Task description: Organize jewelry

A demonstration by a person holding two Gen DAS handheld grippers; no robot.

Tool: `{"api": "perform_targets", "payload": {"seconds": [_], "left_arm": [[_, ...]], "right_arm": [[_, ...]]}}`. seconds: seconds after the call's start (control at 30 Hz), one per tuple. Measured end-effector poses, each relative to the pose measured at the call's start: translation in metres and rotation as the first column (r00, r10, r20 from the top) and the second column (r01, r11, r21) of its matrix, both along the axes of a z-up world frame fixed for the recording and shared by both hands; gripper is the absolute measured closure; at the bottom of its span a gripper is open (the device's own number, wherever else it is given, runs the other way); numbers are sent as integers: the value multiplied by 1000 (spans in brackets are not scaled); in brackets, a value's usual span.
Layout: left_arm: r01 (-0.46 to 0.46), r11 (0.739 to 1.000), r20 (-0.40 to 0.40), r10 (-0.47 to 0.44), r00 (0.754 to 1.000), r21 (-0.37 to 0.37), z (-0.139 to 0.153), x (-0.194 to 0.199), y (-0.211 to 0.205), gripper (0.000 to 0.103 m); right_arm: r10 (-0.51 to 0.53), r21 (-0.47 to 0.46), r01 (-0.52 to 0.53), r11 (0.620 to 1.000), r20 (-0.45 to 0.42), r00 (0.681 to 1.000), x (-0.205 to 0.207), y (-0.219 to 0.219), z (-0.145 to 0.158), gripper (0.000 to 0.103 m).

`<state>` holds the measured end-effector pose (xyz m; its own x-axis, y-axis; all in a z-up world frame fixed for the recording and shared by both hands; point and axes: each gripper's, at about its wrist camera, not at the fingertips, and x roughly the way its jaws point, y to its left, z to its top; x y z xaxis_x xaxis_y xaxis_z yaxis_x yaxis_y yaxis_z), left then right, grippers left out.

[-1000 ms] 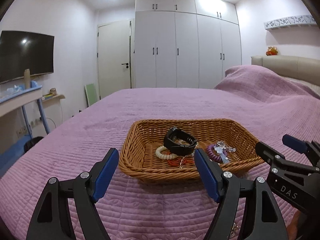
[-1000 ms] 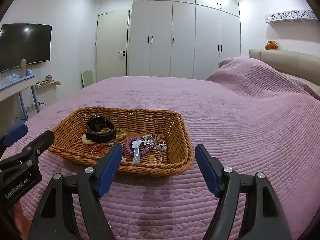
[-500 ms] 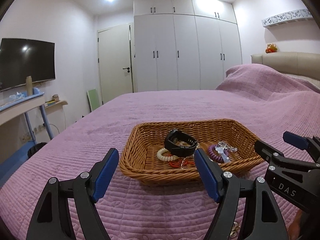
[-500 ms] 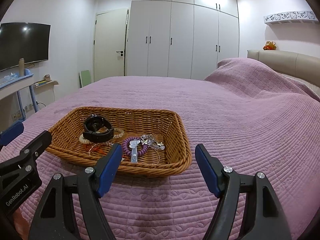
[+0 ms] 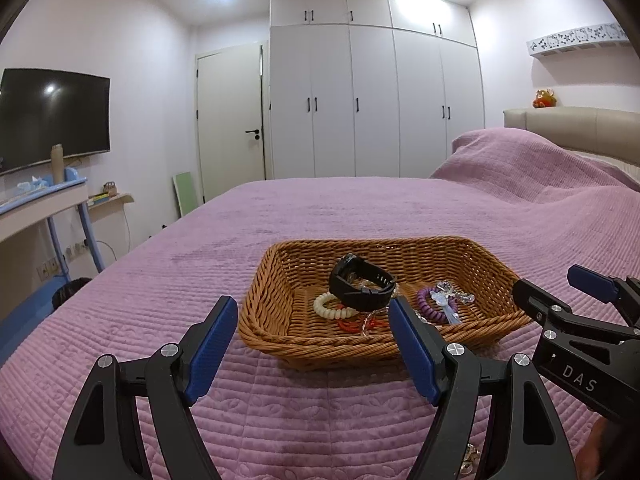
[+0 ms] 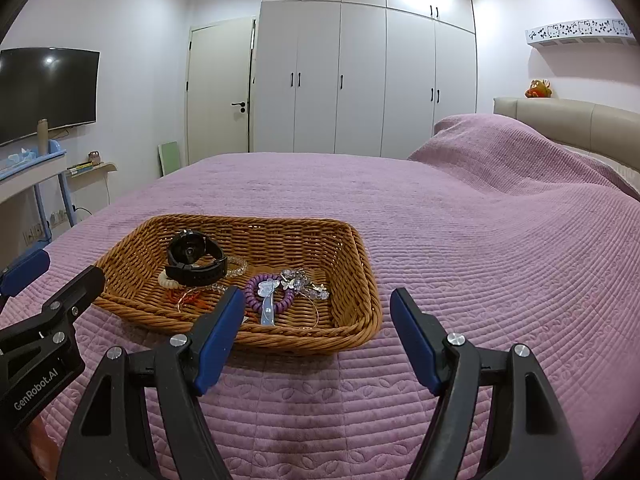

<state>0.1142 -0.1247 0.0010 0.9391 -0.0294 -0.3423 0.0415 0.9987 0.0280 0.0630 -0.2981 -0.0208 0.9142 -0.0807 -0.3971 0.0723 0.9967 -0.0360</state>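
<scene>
A brown wicker basket sits on the purple bedspread. Inside lie a black watch, a cream coil bracelet, a red piece, a purple coil bracelet with a pale charm, and clear crystal pieces. My left gripper is open and empty, just short of the basket's near rim. My right gripper is open and empty, near the basket's near right corner. Small crystal beads lie on the bed below the left gripper.
The purple bedspread stretches far and right toward a pillow mound and beige headboard. White wardrobes and a door stand at the back. A TV and desk are at the left beyond the bed edge.
Both views have tilted up and drawn back slightly, so the basket sits lower and a little farther. Both grippers stay open and empty.
</scene>
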Motion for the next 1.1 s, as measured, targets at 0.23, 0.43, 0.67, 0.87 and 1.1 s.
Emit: {"api": "perform_targets", "payload": {"seconds": [0.23, 0.43, 0.67, 0.87, 1.1], "left_arm": [[8, 1000, -7, -8, 1000, 6, -1, 1, -2, 24], [11, 1000, -15, -11, 1000, -3, -1, 1, -1, 24], [-13, 1000, -42, 13, 999, -16, -1, 5, 5, 24], [-16, 1000, -39, 16, 999, -14, -1, 5, 5, 24], [-16, 1000, -39, 16, 999, 1, -1, 4, 3, 24]], "right_arm": [[-2, 1, 2, 1000, -7, 1000, 0, 0, 0, 26], [-1, 0, 1, 1000, -9, 1000, 0, 0, 0, 26], [0, 2, 0, 1000, -20, 1000, 2, 0, -2, 26], [-1, -1, 1, 1000, -24, 1000, 2, 1, -3, 26], [0, 0, 0, 1000, -27, 1000, 2, 1, -3, 26]]}}
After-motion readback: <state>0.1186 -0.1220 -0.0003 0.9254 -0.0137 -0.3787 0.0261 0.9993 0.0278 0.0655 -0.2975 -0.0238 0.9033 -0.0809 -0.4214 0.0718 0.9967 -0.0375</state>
